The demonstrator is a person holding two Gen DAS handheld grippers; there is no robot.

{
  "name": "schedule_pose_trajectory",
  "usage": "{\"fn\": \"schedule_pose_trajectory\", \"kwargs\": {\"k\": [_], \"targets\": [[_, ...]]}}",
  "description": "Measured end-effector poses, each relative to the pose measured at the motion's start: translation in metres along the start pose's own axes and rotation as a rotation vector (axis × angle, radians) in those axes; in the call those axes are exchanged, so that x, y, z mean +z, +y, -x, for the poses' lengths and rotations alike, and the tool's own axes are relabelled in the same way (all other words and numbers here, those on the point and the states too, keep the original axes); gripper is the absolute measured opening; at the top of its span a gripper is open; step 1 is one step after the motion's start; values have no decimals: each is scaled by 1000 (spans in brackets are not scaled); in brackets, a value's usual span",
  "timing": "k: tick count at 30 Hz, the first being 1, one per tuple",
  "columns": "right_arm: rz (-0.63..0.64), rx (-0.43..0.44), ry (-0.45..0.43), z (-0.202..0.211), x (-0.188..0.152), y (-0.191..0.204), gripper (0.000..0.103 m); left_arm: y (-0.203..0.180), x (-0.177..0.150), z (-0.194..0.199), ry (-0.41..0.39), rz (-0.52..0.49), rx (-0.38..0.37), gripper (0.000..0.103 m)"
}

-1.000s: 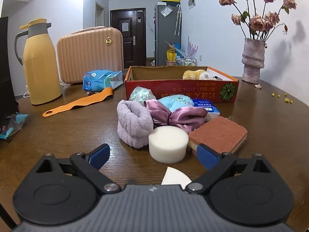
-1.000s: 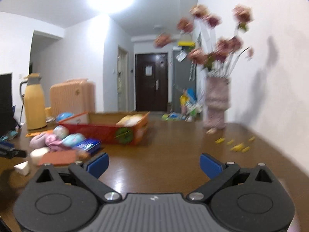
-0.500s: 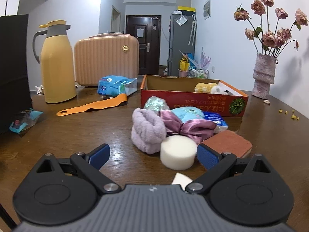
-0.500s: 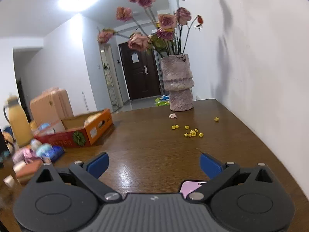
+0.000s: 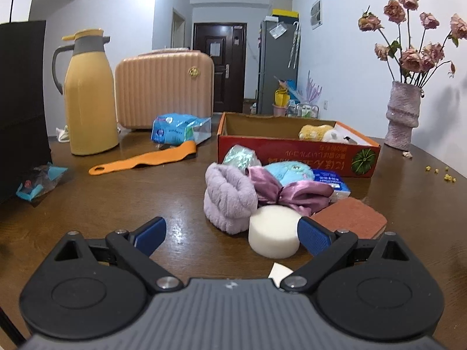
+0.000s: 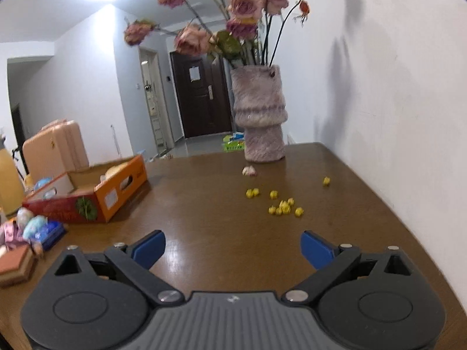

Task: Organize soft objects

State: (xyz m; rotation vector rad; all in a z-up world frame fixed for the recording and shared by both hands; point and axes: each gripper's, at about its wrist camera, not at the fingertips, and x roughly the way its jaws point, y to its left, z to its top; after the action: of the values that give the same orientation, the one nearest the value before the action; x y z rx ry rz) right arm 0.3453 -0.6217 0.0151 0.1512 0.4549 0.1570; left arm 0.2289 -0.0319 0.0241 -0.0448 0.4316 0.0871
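In the left wrist view a pile of soft things lies mid-table: a white round sponge (image 5: 274,231), a lilac fluffy band (image 5: 229,198), a purple satin bow (image 5: 292,194), a blue plush (image 5: 287,170), a brown sponge pad (image 5: 351,217). Behind them stands a red cardboard box (image 5: 294,153) holding a yellow plush (image 5: 316,131). My left gripper (image 5: 232,233) is open and empty, just short of the white sponge. My right gripper (image 6: 233,246) is open and empty over bare table; the box (image 6: 87,195) and the pile (image 6: 32,229) lie to its left.
A yellow thermos (image 5: 87,93), a peach case (image 5: 165,90), a blue tissue pack (image 5: 178,128) and an orange strap (image 5: 146,159) stand at the back left. A vase of dried roses (image 6: 259,116) and yellow crumbs (image 6: 281,204) lie ahead of the right gripper, near the wall.
The left gripper has backed off and shifted left, so the pile now sits right of centre. The right gripper has swung right and moved toward the vase, which now looks larger.
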Motion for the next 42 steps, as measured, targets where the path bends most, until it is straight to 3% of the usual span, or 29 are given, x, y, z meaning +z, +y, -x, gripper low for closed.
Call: {"fn": "schedule_pose_trajectory", "kwargs": {"k": [5, 10, 14, 19, 23, 26, 31, 34, 35, 36, 37, 38, 39, 42], "targets": [[-4, -25, -76, 43, 8, 19, 100, 4, -6, -1, 20, 9, -20, 99], [102, -141, -21, 62, -21, 96, 100, 1, -14, -1, 37, 12, -63, 99], [194, -50, 19, 63, -60, 180, 100, -3, -19, 1, 60, -13, -100, 99], [229, 173, 50, 46, -86, 270, 97, -13, -25, 0, 98, -51, -167, 99], [240, 225, 74, 22, -86, 316, 90, -20, -27, -11, 134, -82, -171, 87], [215, 287, 82, 9, -79, 333, 86, -16, -23, -18, 136, -66, -193, 69], [178, 297, 146, -29, -69, 345, 74, -5, -22, -31, 190, -51, -214, 63], [141, 305, 181, -58, -66, 346, 70, -1, -23, -34, 195, -40, -256, 49], [130, 290, 191, -67, -64, 347, 64, -1, -23, -35, 196, -40, -265, 44], [120, 275, 202, -75, -63, 348, 52, -1, -23, -37, 198, -39, -278, 41], [111, 275, 222, -83, -63, 349, 49, -1, -22, -38, 195, -38, -281, 39], [85, 301, 233, -86, -62, 348, 42, -3, -21, -39, 187, -38, -276, 40], [76, 316, 248, -86, -62, 347, 41, -5, -20, -38, 167, -39, -263, 40], [95, 301, 262, -71, -66, 348, 41, -5, -14, -27, 107, -37, -253, 58]]}}
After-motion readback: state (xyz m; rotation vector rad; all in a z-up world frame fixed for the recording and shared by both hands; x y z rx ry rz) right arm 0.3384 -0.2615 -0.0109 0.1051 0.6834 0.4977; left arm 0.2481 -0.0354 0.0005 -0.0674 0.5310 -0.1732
